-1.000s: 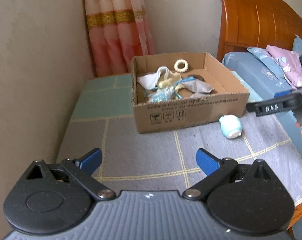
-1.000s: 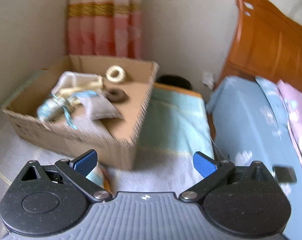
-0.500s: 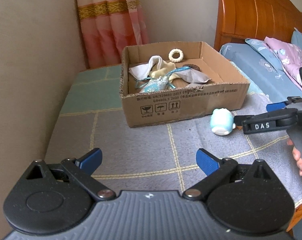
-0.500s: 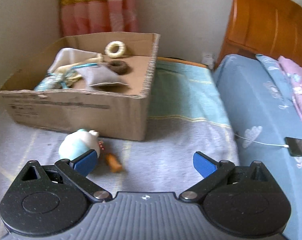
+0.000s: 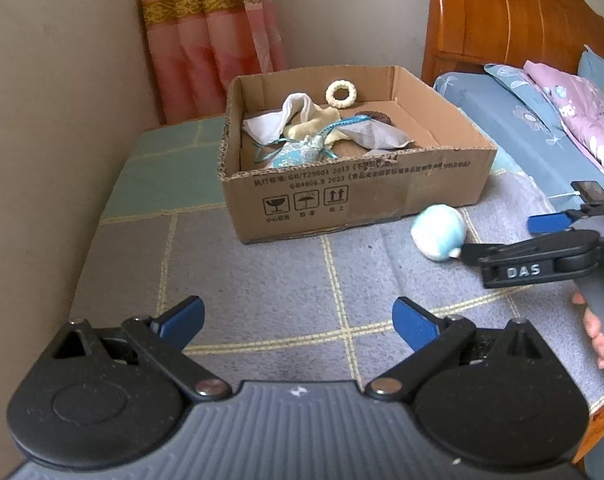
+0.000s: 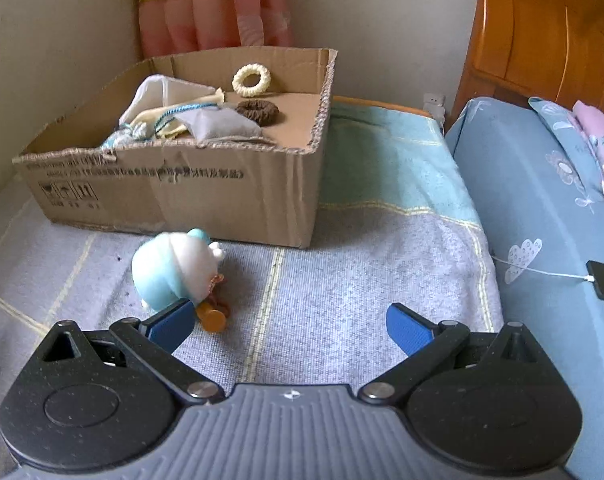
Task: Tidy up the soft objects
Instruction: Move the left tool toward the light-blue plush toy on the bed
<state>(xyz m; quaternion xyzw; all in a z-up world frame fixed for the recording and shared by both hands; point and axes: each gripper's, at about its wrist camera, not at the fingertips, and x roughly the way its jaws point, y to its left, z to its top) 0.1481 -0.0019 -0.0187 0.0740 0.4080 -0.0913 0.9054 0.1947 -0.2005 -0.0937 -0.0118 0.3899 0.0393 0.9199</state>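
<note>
Blanket (image 6: 342, 280) grey checked; cardboard box (image 6: 221, 196) near curtain (image 6: 209, 4).

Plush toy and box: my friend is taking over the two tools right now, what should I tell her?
Left tool: open, empty, hanging over the blanket, away from everything.
Right tool: open, empty, its left finger right beside the plush toy.
Cardboard box already holds cloth pouches, a cream hair tie and a brown hair tie.
Left to do: grab the plush toy lying outside the box front and probably drop it in.
</note>
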